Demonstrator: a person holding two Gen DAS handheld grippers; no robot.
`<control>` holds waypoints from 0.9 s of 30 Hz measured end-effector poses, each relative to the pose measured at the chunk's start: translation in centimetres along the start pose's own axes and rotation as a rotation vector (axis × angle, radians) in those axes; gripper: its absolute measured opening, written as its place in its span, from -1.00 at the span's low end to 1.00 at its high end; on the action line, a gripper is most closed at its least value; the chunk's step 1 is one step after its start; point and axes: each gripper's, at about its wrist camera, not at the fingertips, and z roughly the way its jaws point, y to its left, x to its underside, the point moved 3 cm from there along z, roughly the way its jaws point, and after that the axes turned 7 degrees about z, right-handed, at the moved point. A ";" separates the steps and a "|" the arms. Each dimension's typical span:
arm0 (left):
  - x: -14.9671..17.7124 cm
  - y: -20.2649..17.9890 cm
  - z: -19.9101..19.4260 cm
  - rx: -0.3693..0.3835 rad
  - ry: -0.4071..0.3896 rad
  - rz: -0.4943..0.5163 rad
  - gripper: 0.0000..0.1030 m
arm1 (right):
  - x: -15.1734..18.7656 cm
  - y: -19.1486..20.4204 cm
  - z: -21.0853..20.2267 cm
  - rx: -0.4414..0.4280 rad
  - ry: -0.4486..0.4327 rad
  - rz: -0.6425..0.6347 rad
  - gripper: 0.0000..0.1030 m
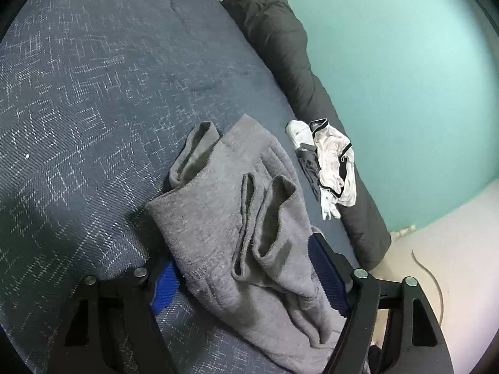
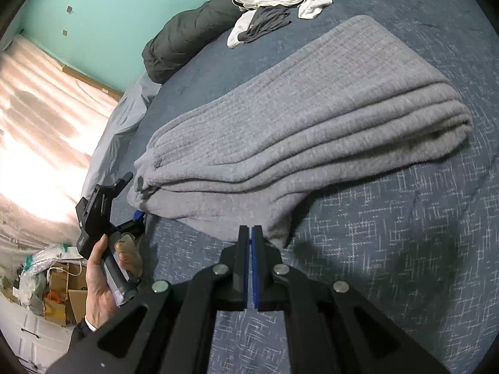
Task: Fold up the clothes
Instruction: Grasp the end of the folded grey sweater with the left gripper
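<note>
Left tool [image 1: 246, 268] spread wide, fingers either side of grey garment [image 1: 237, 205], not clamping it | right tool [image 2: 250, 233] closed, empty, just beside garment's near edge | garment folded in layers on blue bed [image 1: 93, 93] | white clothes [image 1: 333, 162] near dark quilt roll [image 1: 280, 46] beyond.

We see our left gripper [image 1: 249, 268] and right gripper [image 2: 251, 233] built alike: matte black linkage arms with triangular cut-outs, round silver pivot screws, and blue ribbed pads lining the inner faces of the jaws. Our left hand [image 2: 103, 283] shows a dark sleeve over a white cuff
</note>
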 end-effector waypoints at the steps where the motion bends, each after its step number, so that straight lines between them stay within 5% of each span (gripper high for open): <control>1: 0.0 0.0 0.1 -0.004 0.003 0.005 0.34 | 0.0 0.0 0.0 -0.001 0.000 0.000 -0.98; 9: 0.0 0.4 1.1 -0.008 0.019 0.021 -0.11 | -0.1 0.3 -0.4 -0.010 -0.005 -0.004 -0.98; 18: -0.3 -0.6 0.6 0.000 0.003 0.049 -0.41 | 0.0 0.1 -0.4 -0.013 -0.004 0.006 -0.98; 25: -0.1 0.1 0.9 0.012 0.012 -0.006 -0.35 | 0.1 -0.3 -0.7 -0.020 -0.010 0.019 -0.98; 27: 0.1 0.7 1.2 0.018 0.025 -0.044 -0.04 | 0.1 -0.3 -0.8 -0.021 -0.012 0.021 -0.98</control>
